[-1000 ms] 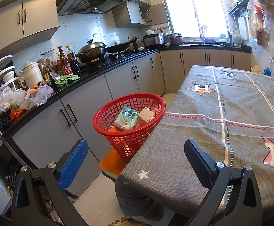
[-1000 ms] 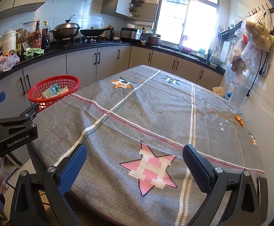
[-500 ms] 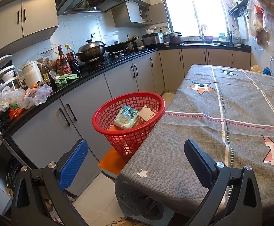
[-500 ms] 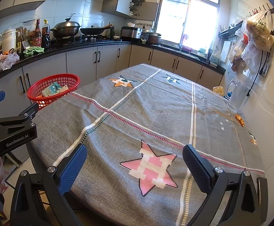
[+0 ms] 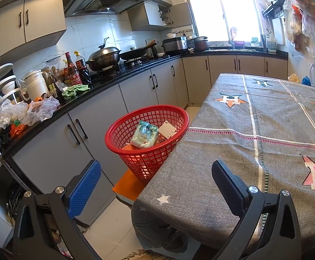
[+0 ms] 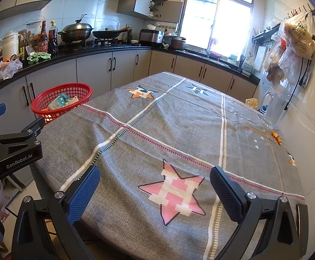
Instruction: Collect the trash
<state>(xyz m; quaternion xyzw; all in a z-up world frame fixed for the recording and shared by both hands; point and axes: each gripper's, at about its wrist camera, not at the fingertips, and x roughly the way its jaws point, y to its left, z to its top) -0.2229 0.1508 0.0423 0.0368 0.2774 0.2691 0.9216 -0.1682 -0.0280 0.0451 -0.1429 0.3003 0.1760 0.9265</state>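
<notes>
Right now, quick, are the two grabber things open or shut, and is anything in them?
Left hand-held gripper: open, holding nothing.
Right hand-held gripper: open, holding nothing, above the table.

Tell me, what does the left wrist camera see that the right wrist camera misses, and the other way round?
Only the left wrist view shows the orange stool under the red plastic mesh basket and the white tiled floor. Only the right wrist view shows the other handheld tool, the black left tool, and the plastic bags hanging on wall hooks. Both show the basket with packets inside, the grey star-patterned tablecloth, the clear plastic jug, and open, empty tool fingers.
</notes>
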